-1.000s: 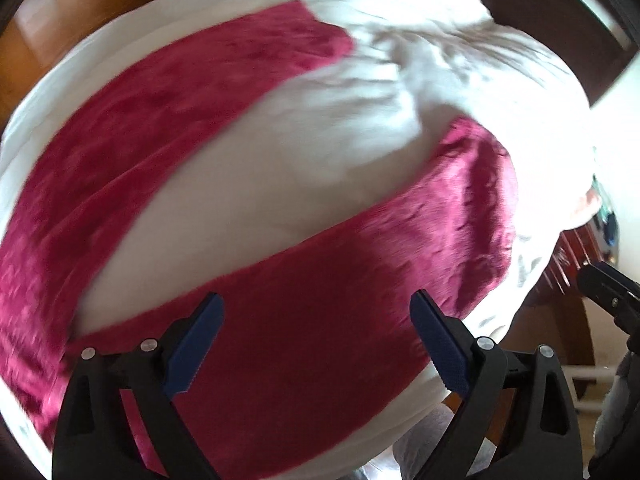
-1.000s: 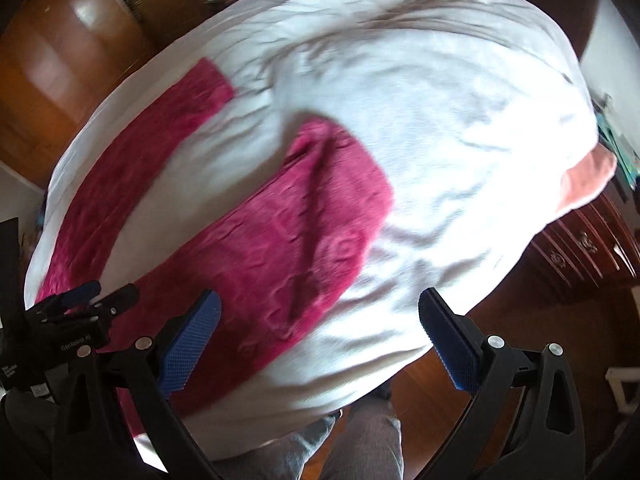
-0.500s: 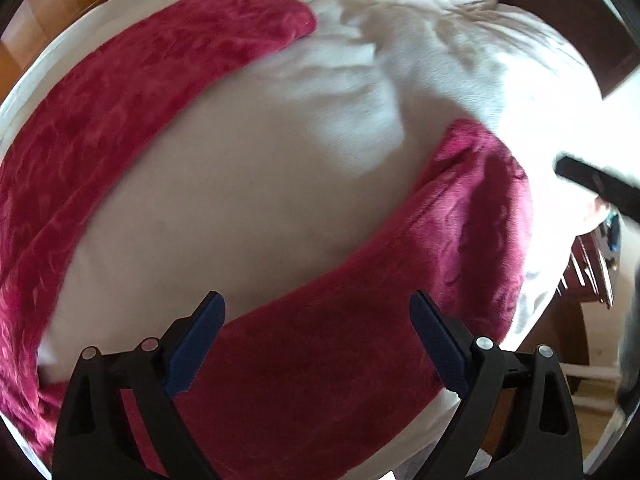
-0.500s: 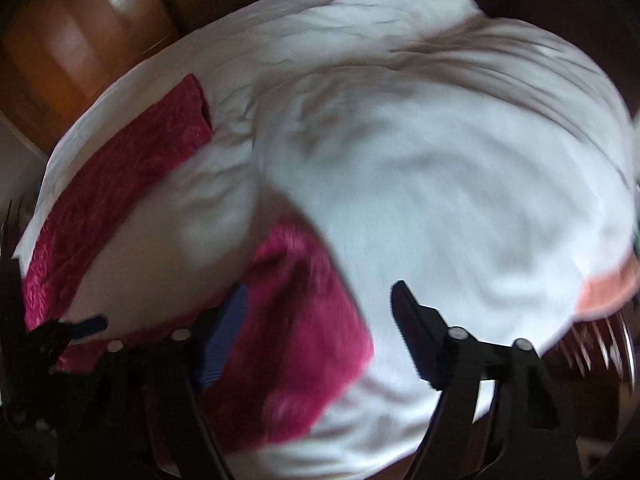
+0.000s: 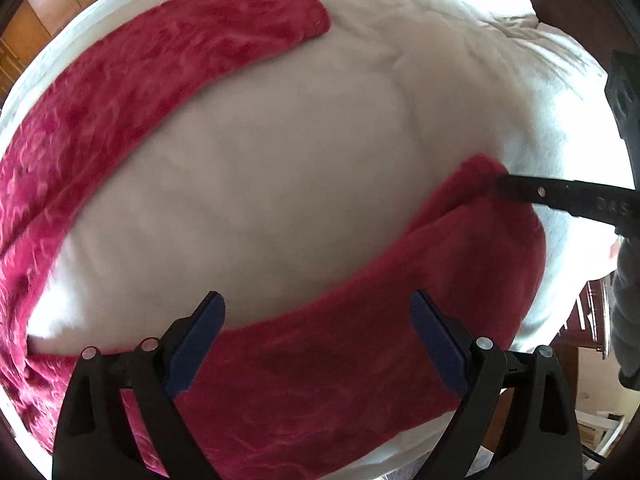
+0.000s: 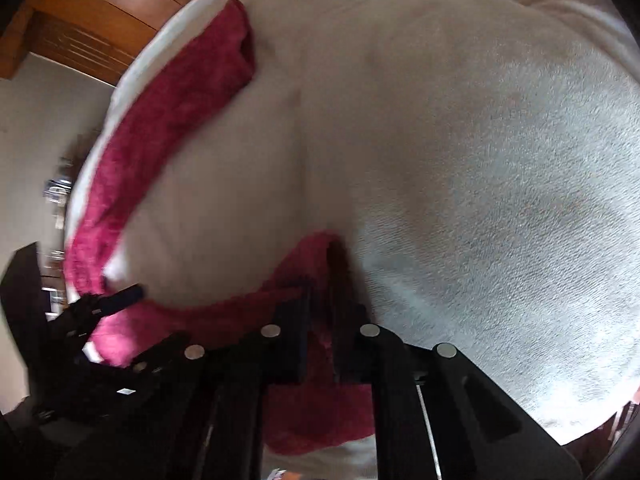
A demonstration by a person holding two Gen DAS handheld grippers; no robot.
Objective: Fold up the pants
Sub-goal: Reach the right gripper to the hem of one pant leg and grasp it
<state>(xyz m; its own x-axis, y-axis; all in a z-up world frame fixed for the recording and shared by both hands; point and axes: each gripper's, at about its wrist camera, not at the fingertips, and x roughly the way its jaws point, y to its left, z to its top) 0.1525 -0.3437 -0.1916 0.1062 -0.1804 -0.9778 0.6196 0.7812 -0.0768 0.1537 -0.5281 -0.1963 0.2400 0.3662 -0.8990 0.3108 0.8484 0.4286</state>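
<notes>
Pants of crimson plush lay spread in a wide V on the white blanket; in the left wrist view one leg ran along the frame's left side from about eight o'clock up to its cuff near twelve, and the other swept from six o'clock out to its cuff near three; each leg's long axis thus ran away from the waist end at the lower left. Left gripper hung released over the nearer leg, blue pads spread wide, fabric below them but nothing pinched; it sat mid-leg, well apart from either cuff. Right gripper was the nearer to the three o'clock cuff; it reached in from the right edge of the left view, its black tip on the cuff's upper corner, and in its own view the jaws were drawn together with crimson cloth caught between them, so it appeared clenched on that cuff. Judged from this, the coming fold turned on carrying that cuff across the blanket toward the far leg at about eleven o'clock; the left gripper looked placed to pin or lift the same leg nearer the waist.
</notes>
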